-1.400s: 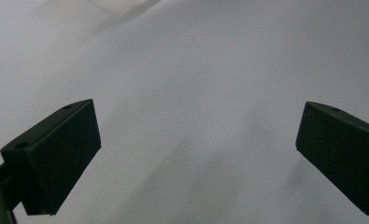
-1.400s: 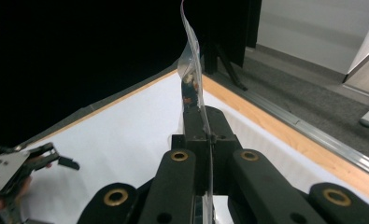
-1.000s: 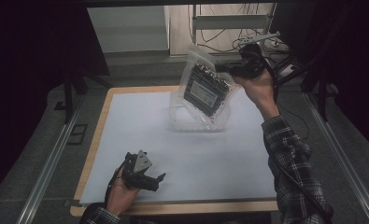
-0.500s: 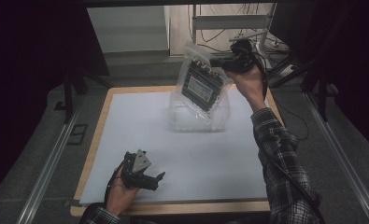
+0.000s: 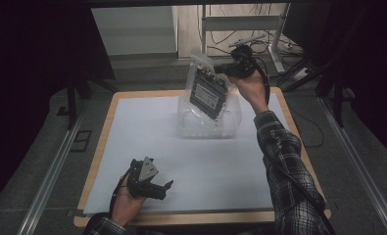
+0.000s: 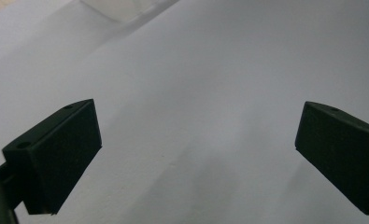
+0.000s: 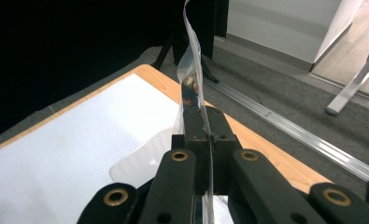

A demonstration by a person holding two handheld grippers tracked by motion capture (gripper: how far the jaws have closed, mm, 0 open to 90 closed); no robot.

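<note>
Right gripper, clamped on the edge of the clear bag, has carried it leftward and a little lower since a second ago, so it now hangs over the clear plastic tub at the far side of the table; lowering it in looks next. Inside the bag sits a dark flat module with a pale label. Left gripper rests open near the front edge.

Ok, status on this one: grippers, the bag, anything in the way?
Right gripper shut on clear bag, held above clear container. Left gripper open, empty, low over white mat. Nothing in the way.
</note>
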